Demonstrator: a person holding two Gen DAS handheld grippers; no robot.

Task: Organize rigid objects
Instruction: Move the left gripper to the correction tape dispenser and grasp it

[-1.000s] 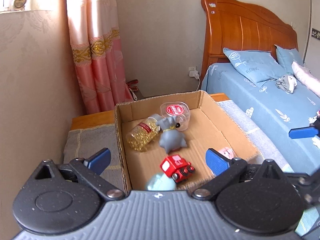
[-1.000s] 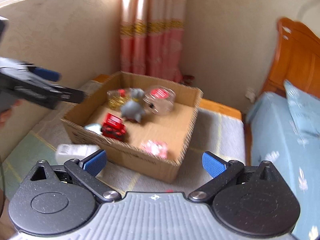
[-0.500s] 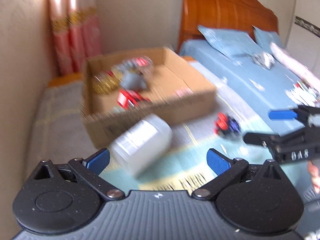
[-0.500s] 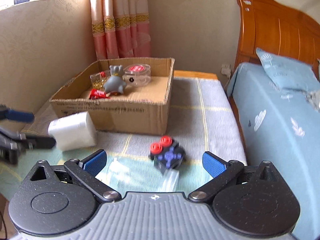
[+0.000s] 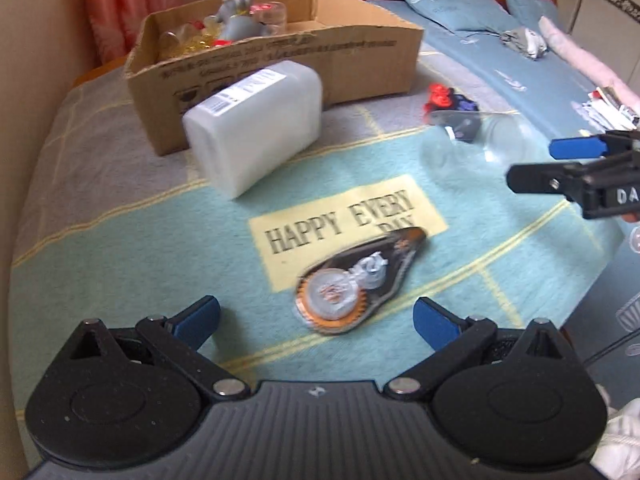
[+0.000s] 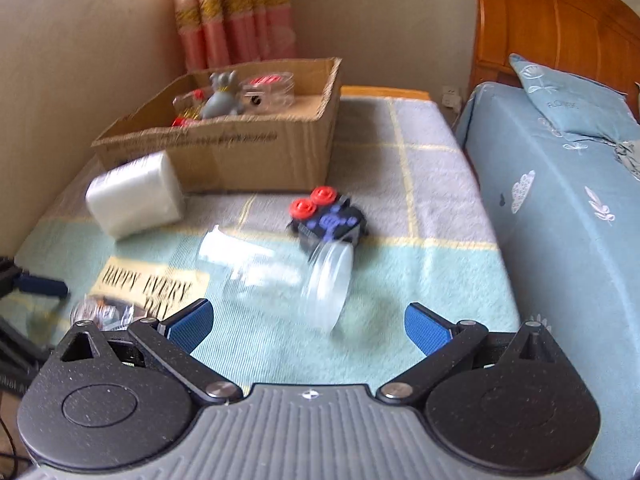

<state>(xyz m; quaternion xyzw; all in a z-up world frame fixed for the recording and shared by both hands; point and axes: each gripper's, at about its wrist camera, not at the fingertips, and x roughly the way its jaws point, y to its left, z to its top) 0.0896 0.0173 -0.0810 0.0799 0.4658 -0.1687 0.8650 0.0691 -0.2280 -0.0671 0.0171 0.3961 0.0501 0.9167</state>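
A cardboard box [image 5: 280,56] [image 6: 224,148] with a grey toy, a clear tub and other items stands at the far end of the mat. In front of it lie a white plastic container [image 5: 256,124] [image 6: 134,198], a black and blue toy with red knobs [image 6: 330,220] [image 5: 452,100], a clear jar on its side [image 6: 280,276] [image 5: 476,144], and a black teardrop-shaped tape dispenser [image 5: 356,280] [image 6: 100,312]. My left gripper [image 5: 316,320] is open just above the dispenser. My right gripper [image 6: 306,326] is open, close over the jar.
A green mat [image 5: 140,248] reading HAPPY EVERY DAY covers the surface. A bed with blue sheets [image 6: 560,208] and a wooden headboard lies to the right. A wall [image 6: 80,60] and pink curtains [image 6: 236,20] stand behind and to the left.
Both grippers have pulled back from the box and dropped low over the mat. The tape dispenser and the clear jar have come into view close in front of them.
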